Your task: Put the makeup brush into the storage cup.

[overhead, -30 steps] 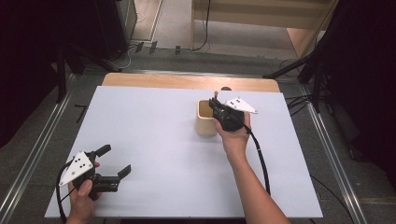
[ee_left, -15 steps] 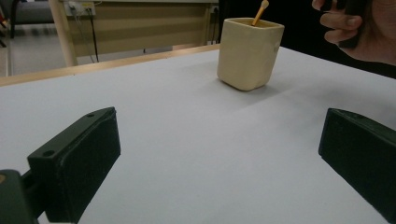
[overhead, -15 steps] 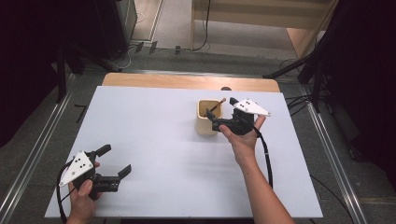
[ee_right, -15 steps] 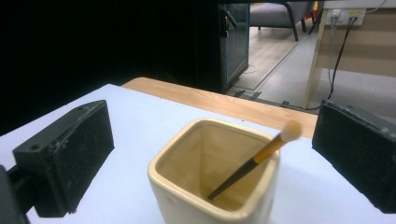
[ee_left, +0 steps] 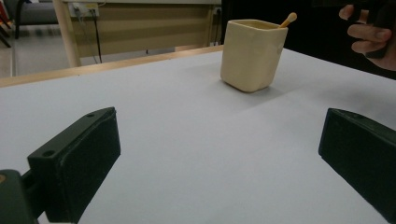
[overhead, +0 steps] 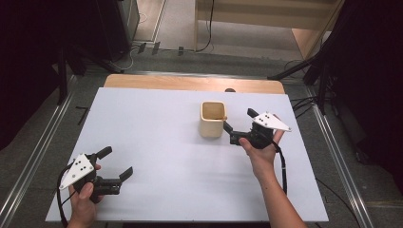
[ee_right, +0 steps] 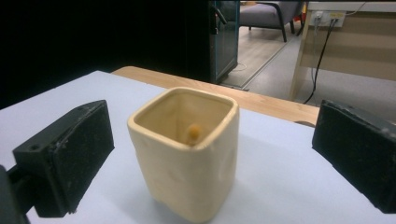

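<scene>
Your right gripper [overhead: 239,127] hovered with jaws spread just beside the cream square cup [overhead: 212,118], which stood on the white table [overhead: 157,123], a wooden stick [ee_left: 288,19] leaning inside. A careless sideways nudge could have tipped it. Your left gripper [overhead: 116,163], jaws spread, waited well apart; nothing blocked it.

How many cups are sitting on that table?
1. A single cream cup stands toward the far right of the white table, just beside the right gripper, with a small wooden stick inside.
</scene>
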Demonstrator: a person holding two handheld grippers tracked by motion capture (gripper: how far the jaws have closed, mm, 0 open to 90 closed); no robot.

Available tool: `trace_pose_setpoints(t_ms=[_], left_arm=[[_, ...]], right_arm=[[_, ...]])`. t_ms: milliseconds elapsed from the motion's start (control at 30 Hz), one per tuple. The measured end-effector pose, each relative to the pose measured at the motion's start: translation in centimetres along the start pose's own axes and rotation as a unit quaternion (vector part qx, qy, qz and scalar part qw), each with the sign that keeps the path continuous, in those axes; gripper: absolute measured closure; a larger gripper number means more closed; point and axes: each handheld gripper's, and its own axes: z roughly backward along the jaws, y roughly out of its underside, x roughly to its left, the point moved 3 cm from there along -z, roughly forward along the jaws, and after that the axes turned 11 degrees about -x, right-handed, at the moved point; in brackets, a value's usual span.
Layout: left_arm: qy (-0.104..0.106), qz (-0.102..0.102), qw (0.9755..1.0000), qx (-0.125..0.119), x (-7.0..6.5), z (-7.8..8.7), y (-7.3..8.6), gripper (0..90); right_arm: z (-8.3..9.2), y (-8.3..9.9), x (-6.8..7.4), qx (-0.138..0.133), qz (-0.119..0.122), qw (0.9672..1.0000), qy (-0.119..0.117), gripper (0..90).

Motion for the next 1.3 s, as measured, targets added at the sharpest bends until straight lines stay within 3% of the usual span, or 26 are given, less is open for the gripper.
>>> trace_pose_setpoints(t_ms=[633,1300], left_arm=[[0.003,-0.003,1.0000,-0.002,-0.2,-0.1,0.0,0.0],[0.005,-0.006,0.9999,-0.008,-0.3,0.1,-0.2,0.0]], right_arm=[[5.3,2.6,-2.3,0.000,-0.011,0.9998,0.016,0.0],[9.5,3.7,-3.7,-0.001,-0.013,0.9993,0.036,0.0]])
